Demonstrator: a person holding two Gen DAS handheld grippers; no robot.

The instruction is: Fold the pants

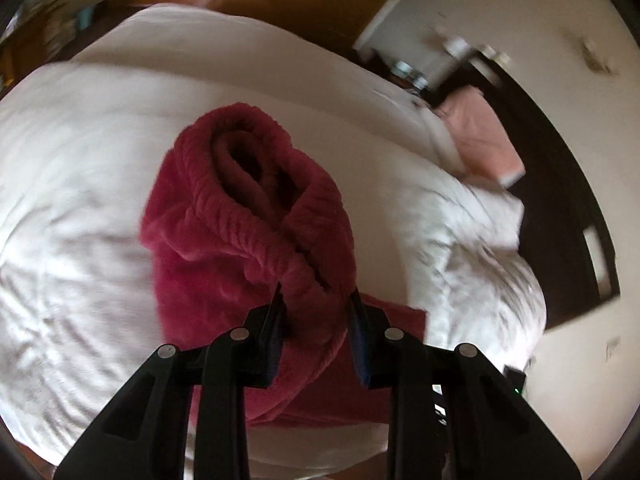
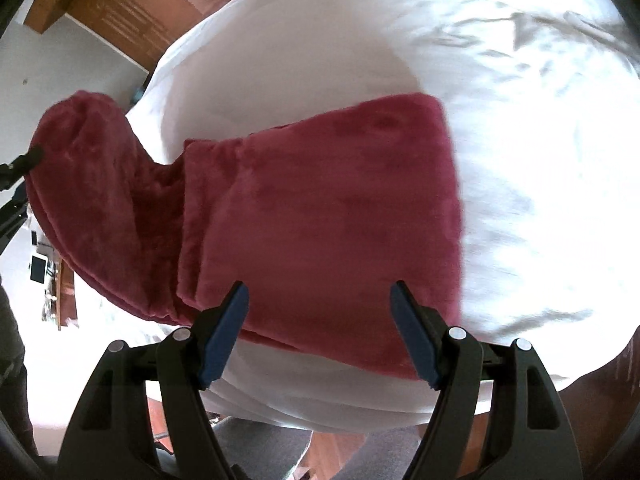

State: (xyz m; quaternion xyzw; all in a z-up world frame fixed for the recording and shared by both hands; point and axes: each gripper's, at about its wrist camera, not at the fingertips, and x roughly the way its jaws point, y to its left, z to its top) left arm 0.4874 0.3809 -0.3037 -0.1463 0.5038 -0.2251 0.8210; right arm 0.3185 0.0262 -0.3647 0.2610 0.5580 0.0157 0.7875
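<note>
Pants [image 1: 248, 240] waistband w/in left hand-held gripper [image 1: 316, 300]

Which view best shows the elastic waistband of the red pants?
Left wrist view: the ribbed waistband of the red pants fills the centre, pinched in the left gripper. The right wrist view shows only the flat folded body below the open right gripper.

No readable text, label or number shows anywhere
</note>
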